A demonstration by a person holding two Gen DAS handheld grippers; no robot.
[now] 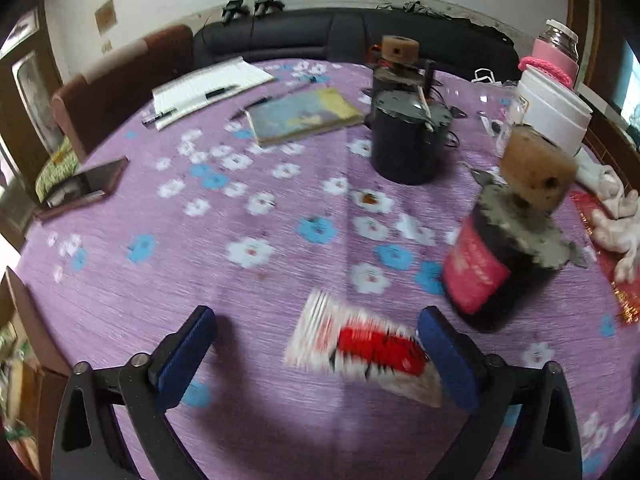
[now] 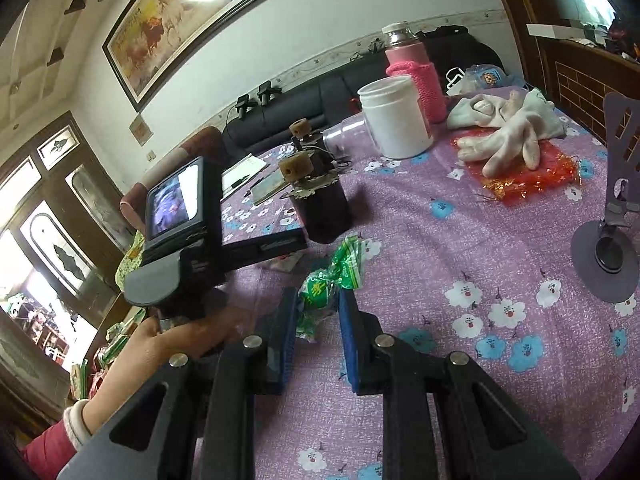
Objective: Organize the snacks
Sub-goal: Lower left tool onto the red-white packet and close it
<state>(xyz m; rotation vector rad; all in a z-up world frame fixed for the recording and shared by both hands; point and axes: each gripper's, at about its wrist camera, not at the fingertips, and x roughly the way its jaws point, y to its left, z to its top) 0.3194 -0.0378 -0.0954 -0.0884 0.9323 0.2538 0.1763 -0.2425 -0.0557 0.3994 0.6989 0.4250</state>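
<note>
- Two blue-padded black grippers over a round table under a purple flowered cloth (image 1: 260, 292).
- Left gripper (image 1: 316, 356): jaws wide apart, hovering above a blurred red-and-white snack packet (image 1: 360, 344) lying flat on the cloth, close by the finger at 3 o'clock; contact impossible to tell through the blur.
- Right gripper (image 2: 318, 316): jaws closed onto a green twist-wrapped candy (image 2: 332, 276), wrapper ends fanning out past the pads toward 12 o'clock.
- Left gripper again in the right wrist view, at 9 o'clock, held by a bare hand (image 2: 180, 340) in a pink sleeve.
- Black cylindrical can with red label (image 1: 488, 276) at 2 o'clock of the packet, topped by a grey toothed disc and a brown sponge block; contents hidden.
- Second black can (image 1: 404, 140) at 12 o'clock, likewise capped, contents hidden.
- White plastic jar (image 2: 394, 120) without a lid at 12 o'clock in the right wrist view; inside not visible.
- Pink knit-sleeved flask (image 2: 416, 68) just behind the jar.
- White gloves (image 2: 508, 136) on red foil at 1 o'clock.
</note>
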